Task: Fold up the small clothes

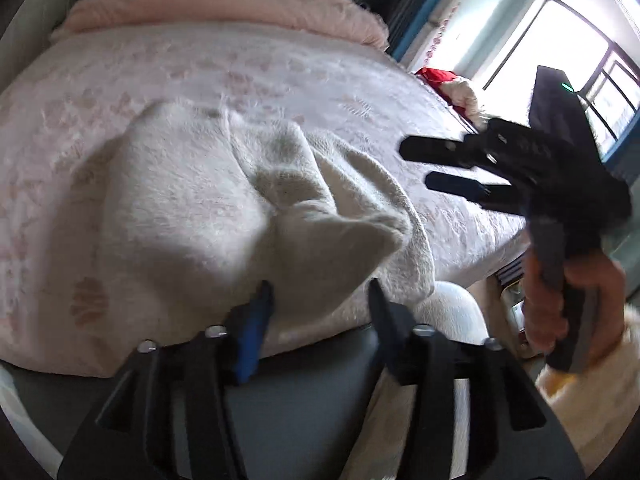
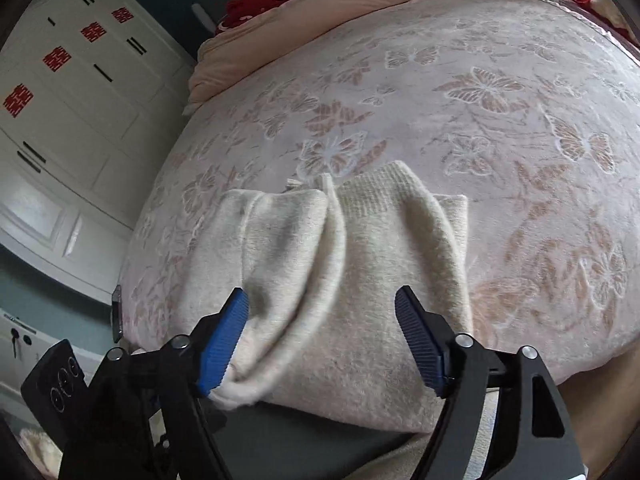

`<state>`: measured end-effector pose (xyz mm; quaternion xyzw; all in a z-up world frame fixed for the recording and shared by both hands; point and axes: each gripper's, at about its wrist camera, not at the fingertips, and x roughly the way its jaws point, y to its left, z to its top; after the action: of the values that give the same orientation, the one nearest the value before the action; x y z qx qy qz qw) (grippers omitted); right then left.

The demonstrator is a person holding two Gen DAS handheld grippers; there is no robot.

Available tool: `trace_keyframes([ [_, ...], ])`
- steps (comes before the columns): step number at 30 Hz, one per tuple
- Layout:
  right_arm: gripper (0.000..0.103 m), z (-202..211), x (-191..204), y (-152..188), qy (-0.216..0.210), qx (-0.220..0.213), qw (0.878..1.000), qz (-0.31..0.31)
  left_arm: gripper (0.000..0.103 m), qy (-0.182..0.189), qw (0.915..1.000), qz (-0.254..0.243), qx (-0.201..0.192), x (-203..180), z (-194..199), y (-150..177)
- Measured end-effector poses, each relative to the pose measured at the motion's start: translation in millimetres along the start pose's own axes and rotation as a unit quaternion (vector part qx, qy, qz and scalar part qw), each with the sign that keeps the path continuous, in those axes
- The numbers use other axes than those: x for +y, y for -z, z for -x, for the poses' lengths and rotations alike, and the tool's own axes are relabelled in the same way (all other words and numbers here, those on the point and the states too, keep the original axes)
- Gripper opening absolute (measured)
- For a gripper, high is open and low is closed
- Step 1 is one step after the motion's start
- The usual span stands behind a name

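A cream fuzzy knit garment (image 1: pixel 208 208) (image 2: pixel 360 280) lies rumpled on the near edge of the butterfly-patterned bedspread (image 1: pixel 300 76) (image 2: pixel 500 120), with its ribbed end pointing away. My left gripper (image 1: pixel 320 300) hovers over the garment's near edge. Its jaws stand apart and nothing is pinched. My right gripper (image 2: pixel 320 304) is above the garment, also open, and its blue pads (image 2: pixel 224 344) are clear of the cloth. In the left wrist view the right gripper (image 1: pixel 418 164) hangs over the bed to the right of the garment, held by a hand (image 1: pixel 560 292).
A folded pink blanket (image 1: pixel 224 4) (image 2: pixel 320 12) lies at the head of the bed. A white wardrobe (image 2: pixel 72 92) with red paper cuts stands to the left, and a bright window (image 1: pixel 560 52) is to the right. A dark flat object (image 2: pixel 117 312) rests at the bed's left edge.
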<state>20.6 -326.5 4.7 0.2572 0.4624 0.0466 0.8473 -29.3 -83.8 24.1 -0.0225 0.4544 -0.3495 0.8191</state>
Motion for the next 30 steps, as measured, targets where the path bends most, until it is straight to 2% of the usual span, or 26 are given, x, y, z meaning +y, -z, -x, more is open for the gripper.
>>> trace_keyframes([
  [2,0.081,-19.3,14.8,-5.0,-0.001,0.016,1.0,0.012,0.073,-0.026,0.9995,-0.014,-0.013,4.3,22.1,9.6],
  [3,0.081,-27.6,20.4,-5.1,0.007,0.021,1.0,0.015,0.074,-0.035,0.9992,-0.014,-0.013,12.4,30.1,16.5],
  [6,0.081,-60.1,19.4,-11.4,0.024,0.047,0.999,0.008,0.074,-0.077,0.997,-0.003,0.003,32.4,31.5,31.0],
  [8,0.081,-83.9,14.6,-13.7,0.043,0.075,0.996,-0.01,0.074,-0.106,0.9939,0.019,0.026,45.0,14.7,32.4],
  [10,0.081,-100.1,10.8,-11.2,0.026,0.096,0.994,-0.037,0.074,-0.129,0.9909,0.019,0.035,56.1,0.4,34.7],
  [12,0.082,-106.5,13.8,-6.9,0.001,0.105,0.993,-0.056,0.074,-0.129,0.9907,0.01,0.042,58.7,-6.8,35.6],
  [13,0.073,-106.7,18.0,-5.3,-0.003,0.105,0.993,-0.054,0.074,-0.128,0.9908,0.005,0.043,54.5,-10.9,38.3],
  [14,0.047,-106.2,23.8,-4.1,-0.006,0.103,0.994,-0.046,0.074,-0.13,0.9906,0.001,0.043,52.4,-12.9,39.9],
  [15,0.034,-105.5,28.7,-3.8,-0.003,0.103,0.994,-0.04,0.073,-0.133,0.9902,-0.005,0.043,52.9,-17.0,39.4],
  [16,0.017,-102.9,33.6,-4.9,-0.001,0.1,0.994,-0.037,0.071,-0.141,0.9891,-0.011,0.04,52.6,-21.2,36.7],
  [19,0.014,-75.6,46.3,-19.5,-0.052,0.067,0.996,-0.038,0.05,-0.152,0.9873,-0.01,0.046,60.9,-30.1,34.3],
  [20,0.013,-56.3,50.6,-28.4,-0.082,0.048,0.995,-0.041,0.033,-0.151,0.9873,0.005,0.048,69.8,-30.9,33.4],
  [21,0.013,-37.5,53.5,-35.1,-0.106,0.03,0.993,-0.04,0.024,-0.146,0.9879,0.022,0.048,76.1,-28.1,32.2],
  [22,0.013,-21.1,54.4,-40.1,-0.116,0.016,0.993,-0.034,0.021,-0.134,0.9893,0.035,0.045,80.3,-25.2,30.5],
  [24,0.013,9.4,49.9,-39.4,-0.101,-0.014,0.995,-0.014,0.021,-0.113,0.992,0.047,0.029,81.6,-17.0,25.7],
  [26,0.013,10.5,21.0,-28.8,-0.057,-0.016,0.998,-0.018,0.021,-0.111,0.9929,0.032,0.026,74.6,-17.4,22.6],
  [29,0.014,-42.0,-58.1,0.0,0.007,0.042,0.993,-0.106,0.021,-0.105,0.993,0.028,0.047,65.4,-29.2,27.2],
  [30,0.015,-56.5,-76.7,12.3,0.013,0.059,0.989,-0.132,0.021,-0.102,0.9929,0.027,0.055,62.5,-33.8,28.4],
])
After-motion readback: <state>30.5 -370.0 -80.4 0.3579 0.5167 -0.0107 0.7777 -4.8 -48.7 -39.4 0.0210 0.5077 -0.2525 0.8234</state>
